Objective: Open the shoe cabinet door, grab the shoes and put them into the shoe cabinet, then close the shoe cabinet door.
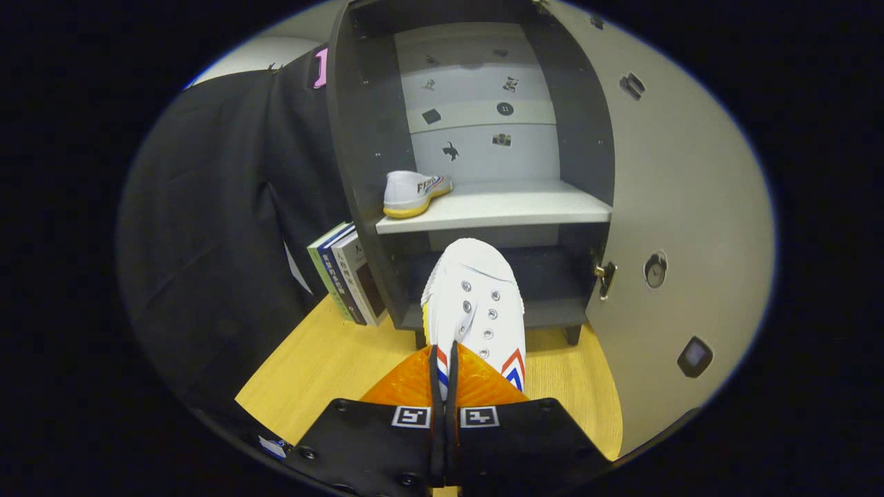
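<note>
My gripper (443, 359) is shut on a white shoe (476, 304) with red and blue stripes, pinching its edge; the toe points ahead, toward the cabinet. The shoe hangs above the wooden table, just in front of the dark shoe cabinet (359, 138). The cabinet's door (690, 207) stands swung open to the right of the shoe. A second white shoe (413, 192) with a yellow sole lies at the left end of the cabinet's pale middle shelf (511, 207). The lower compartment (545, 276) lies right behind the held shoe's toe.
Several books (345, 273) stand upright against the cabinet's left side. The light wooden table (324, 366) stretches under the fingers. The door carries a round knob (655, 269) and a latch (606, 274) at its inner edge.
</note>
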